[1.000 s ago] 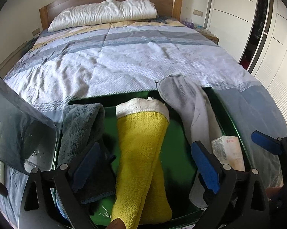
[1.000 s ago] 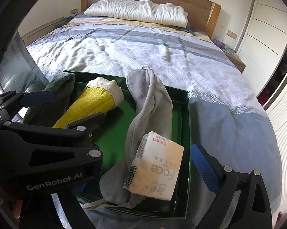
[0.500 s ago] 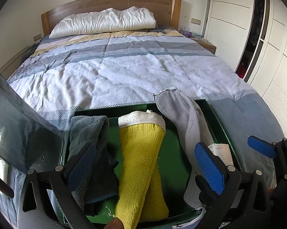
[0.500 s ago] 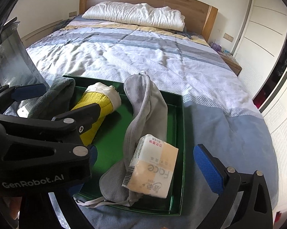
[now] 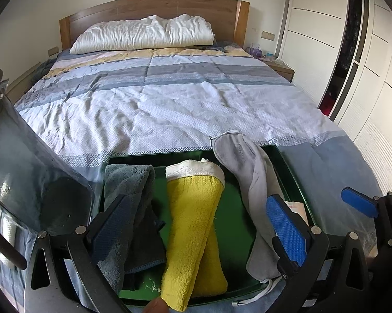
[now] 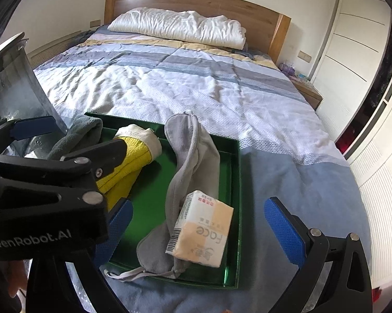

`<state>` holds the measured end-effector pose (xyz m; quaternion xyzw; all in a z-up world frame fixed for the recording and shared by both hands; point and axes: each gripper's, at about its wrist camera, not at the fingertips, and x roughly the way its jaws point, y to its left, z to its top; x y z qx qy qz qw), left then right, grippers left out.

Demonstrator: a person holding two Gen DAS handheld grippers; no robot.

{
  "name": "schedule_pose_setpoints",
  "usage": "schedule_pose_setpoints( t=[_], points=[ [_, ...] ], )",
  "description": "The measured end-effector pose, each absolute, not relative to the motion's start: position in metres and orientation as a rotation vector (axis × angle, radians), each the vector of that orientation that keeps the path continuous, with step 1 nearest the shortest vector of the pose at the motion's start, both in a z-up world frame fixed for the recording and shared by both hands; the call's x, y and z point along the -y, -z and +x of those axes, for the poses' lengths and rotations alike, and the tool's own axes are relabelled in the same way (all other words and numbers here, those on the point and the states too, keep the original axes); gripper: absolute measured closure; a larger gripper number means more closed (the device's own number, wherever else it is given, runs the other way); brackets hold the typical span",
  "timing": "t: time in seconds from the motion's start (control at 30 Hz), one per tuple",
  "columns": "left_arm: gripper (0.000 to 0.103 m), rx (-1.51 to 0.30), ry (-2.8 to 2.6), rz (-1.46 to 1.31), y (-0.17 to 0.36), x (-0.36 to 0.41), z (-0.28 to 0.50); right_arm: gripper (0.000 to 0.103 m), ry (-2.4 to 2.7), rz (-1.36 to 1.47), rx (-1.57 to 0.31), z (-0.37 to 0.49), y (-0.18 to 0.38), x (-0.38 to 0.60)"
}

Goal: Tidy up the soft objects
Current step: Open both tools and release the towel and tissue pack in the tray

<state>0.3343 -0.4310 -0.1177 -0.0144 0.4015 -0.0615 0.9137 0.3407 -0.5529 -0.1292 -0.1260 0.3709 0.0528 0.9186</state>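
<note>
A green tray [image 5: 235, 221] [image 6: 233, 172] lies on the bed's foot. In it lie a dark grey-teal towel [image 5: 129, 195] [image 6: 78, 133] at the left, a rolled yellow towel [image 5: 193, 224] [image 6: 133, 156] in the middle and a light grey cloth [image 5: 250, 182] [image 6: 193, 156] at the right. A tissue pack [image 6: 205, 230] [image 5: 297, 207] rests on the grey cloth. My left gripper [image 5: 198, 227] is open and empty above the tray's near edge. My right gripper [image 6: 198, 225] is open and empty, over the tissue pack.
The bed [image 5: 170, 99] with a striped quilt stretches ahead, with a white pillow [image 5: 143, 34] at the headboard. A clear dark plastic lid [image 5: 26, 182] [image 6: 16, 88] stands left of the tray. White wardrobe doors [image 5: 373, 73] line the right side.
Both grippers have pulled back and up from the tray, so the tray and its contents look smaller and lower. Nothing in the tray has moved.
</note>
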Motion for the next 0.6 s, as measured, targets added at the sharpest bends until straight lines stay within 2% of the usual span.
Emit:
schedule_pose_setpoints(
  t=[0.6],
  points=[
    [0.002,-0.802,0.166,-0.087,0.090,0.427,0.316,0.000,-0.063,-0.242,-0.729,0.314,0.109,0.556]
  ],
)
